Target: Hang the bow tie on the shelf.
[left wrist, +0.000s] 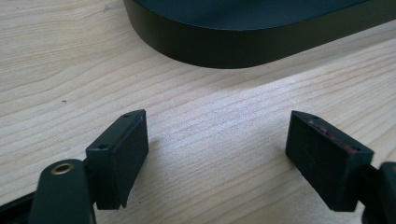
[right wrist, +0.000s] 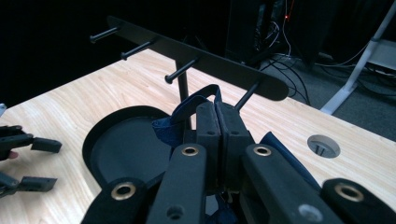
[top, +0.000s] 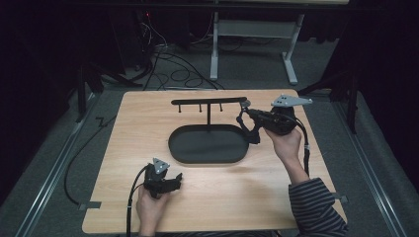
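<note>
A black rack (top: pixel 210 101) with several pegs stands on a post rising from an oval black tray (top: pixel 184 148). My right gripper (top: pixel 245 116) hovers by the bar's right end, shut on the loop of a dark blue fabric strap (top: pixel 253 133) that hangs below it. In the right gripper view the jaws (right wrist: pixel 217 109) pinch the blue loop (right wrist: pixel 187 109) just in front of the nearest peg (right wrist: pixel 247 95) of the rack (right wrist: pixel 224 65). My left gripper (top: pixel 175 180) rests open and empty on the table (left wrist: pixel 210 135), near the tray wall (left wrist: pixel 224 51).
A round cable hole (right wrist: pixel 323 145) sits in the wooden table (top: pixel 276 197) beyond the rack's right end. The left gripper (right wrist: pixel 32 163) lies at the left of the tray (right wrist: pixel 121 149). Cables and a desk frame (top: pixel 217 44) are on the floor behind.
</note>
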A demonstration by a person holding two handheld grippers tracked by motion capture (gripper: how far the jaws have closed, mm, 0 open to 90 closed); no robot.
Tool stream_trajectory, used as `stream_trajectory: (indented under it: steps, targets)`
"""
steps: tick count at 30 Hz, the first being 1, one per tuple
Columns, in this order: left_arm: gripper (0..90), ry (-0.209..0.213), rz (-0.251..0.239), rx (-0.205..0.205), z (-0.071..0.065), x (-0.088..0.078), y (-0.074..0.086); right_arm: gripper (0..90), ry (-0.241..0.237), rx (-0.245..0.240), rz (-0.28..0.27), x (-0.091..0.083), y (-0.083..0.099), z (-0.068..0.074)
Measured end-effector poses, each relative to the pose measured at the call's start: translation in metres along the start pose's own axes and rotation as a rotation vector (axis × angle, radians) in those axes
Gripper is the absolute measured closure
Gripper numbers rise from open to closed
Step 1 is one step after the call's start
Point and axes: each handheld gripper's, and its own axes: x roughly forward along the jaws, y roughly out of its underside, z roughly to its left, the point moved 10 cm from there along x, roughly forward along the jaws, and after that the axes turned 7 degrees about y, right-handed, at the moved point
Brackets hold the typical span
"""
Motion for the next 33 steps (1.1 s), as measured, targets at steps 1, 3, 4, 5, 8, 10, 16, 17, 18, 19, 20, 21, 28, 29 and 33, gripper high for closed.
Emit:
stream_trajectory:
  steps: [1,3,4,5,8,10,16,17,18,19,20,21,28,29,33]
  targets:
    - [21.5,0.000,0.001,0.000,0.000,0.000,0.000,90.0,0.006,0.001,0.002,0.003,-0.002,-0.001]
    - [21.5,-0.001,0.001,0.001,0.000,0.000,0.000,90.0,0.009,0.004,0.006,0.005,-0.003,-0.002]
    - [21.5,-0.001,0.001,0.001,0.000,0.000,0.000,90.0,0.009,0.004,0.006,0.005,-0.003,-0.002]
    - [21.5,-0.001,0.001,0.001,0.000,0.000,0.000,90.0,0.014,0.001,0.007,0.006,-0.004,-0.003]
    - [21.5,-0.001,0.001,0.001,0.000,0.000,0.000,90.0,0.022,-0.002,0.007,0.007,-0.008,-0.005]
    - [21.5,0.000,0.003,0.001,0.000,0.000,0.000,90.0,0.022,0.002,0.003,0.008,-0.011,-0.006]
    - [21.5,-0.001,0.001,0.001,0.000,0.000,0.000,90.0,0.023,0.009,-0.002,0.011,-0.015,-0.008]
    - [21.5,-0.001,0.001,0.001,0.000,0.000,0.000,90.0,0.020,0.016,-0.001,0.013,-0.015,-0.009]
    - [21.5,-0.001,0.001,0.001,0.000,0.000,0.000,90.0,0.017,0.019,-0.001,0.014,-0.016,-0.009]
    - [21.5,-0.001,0.001,0.001,0.000,0.000,0.000,90.0,0.017,0.019,-0.001,0.014,-0.016,-0.009]
    - [21.5,0.000,0.003,0.001,0.000,0.000,0.000,90.0,0.017,0.023,0.002,0.015,-0.016,-0.010]
    - [21.5,0.000,0.001,0.001,0.000,0.000,0.000,90.0,0.017,0.030,0.000,0.016,-0.016,-0.010]
    - [21.5,0.000,0.001,0.000,0.000,0.000,0.000,90.0,0.037,0.023,0.003,0.024,-0.018,-0.013]
    - [21.5,0.000,0.001,0.001,0.000,0.000,0.000,90.0,0.038,0.024,0.003,0.025,-0.018,-0.013]
    - [21.5,0.000,0.001,0.001,0.000,0.000,0.000,90.0,0.052,0.036,0.019,0.033,-0.015,-0.018]
